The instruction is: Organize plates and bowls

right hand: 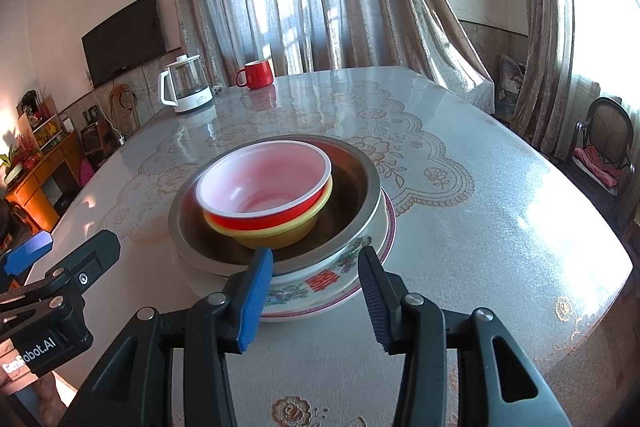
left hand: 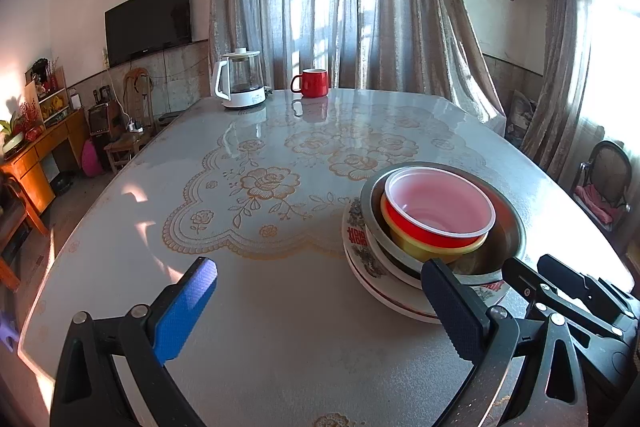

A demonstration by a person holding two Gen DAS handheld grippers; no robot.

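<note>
Kettle [left hand: 240, 79] beside red mug [left hand: 311, 82], table [left hand: 280, 307].

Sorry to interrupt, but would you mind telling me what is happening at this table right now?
A person holding a claw in each hand is tidying dishes. Everything is already nested in one stack: a red bowl inside a yellow bowl, inside a metal bowl, on patterned plates. The right claw is open just in front of the plates' rim, gripping nothing. The left claw is open beside the stack.
</note>
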